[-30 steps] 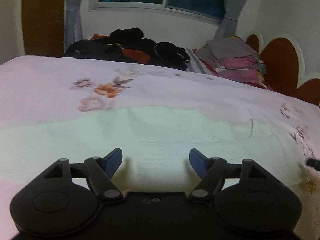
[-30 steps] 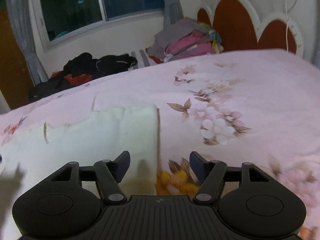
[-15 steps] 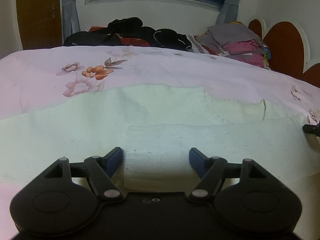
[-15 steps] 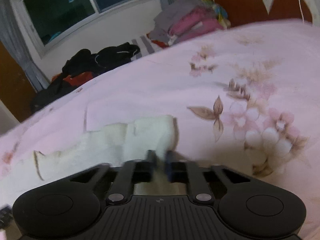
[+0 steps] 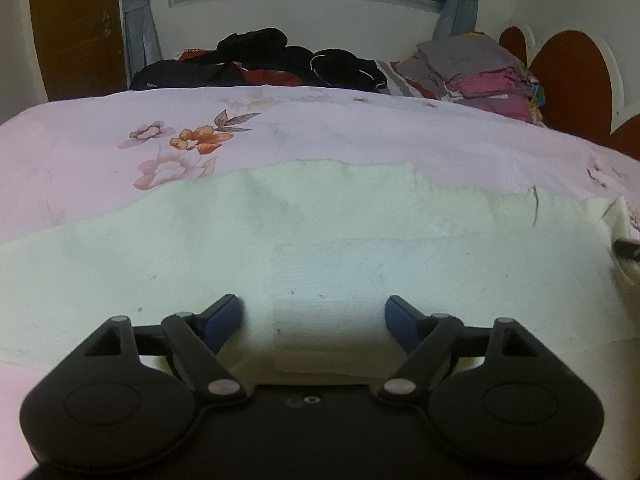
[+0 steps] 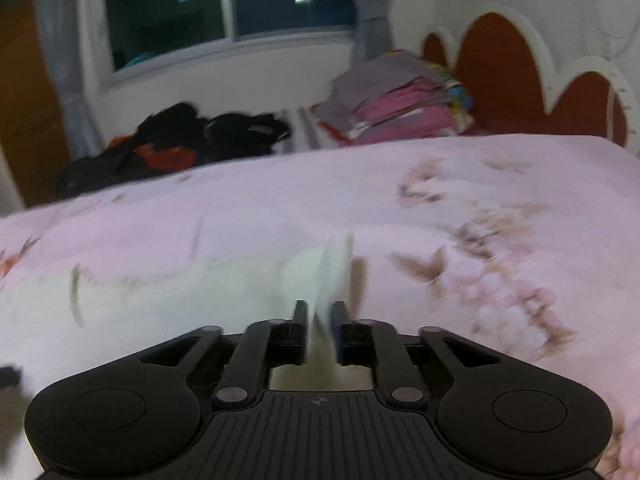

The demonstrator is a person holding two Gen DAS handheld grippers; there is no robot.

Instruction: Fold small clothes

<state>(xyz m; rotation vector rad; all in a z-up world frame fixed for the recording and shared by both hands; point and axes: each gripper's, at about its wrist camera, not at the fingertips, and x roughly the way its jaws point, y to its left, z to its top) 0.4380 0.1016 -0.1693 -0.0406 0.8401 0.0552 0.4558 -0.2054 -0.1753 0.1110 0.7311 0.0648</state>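
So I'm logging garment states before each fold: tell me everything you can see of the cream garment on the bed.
The cream garment is a pale, knit-looking cloth spread mostly flat across the pink floral bedsheet, with a ribbed band near the left gripper, whose jaws stand apart and are opening above it without pinching. Its far edge is uneven. In the blurred right view, one end is lifted between the right gripper's narrow, opening jaws.
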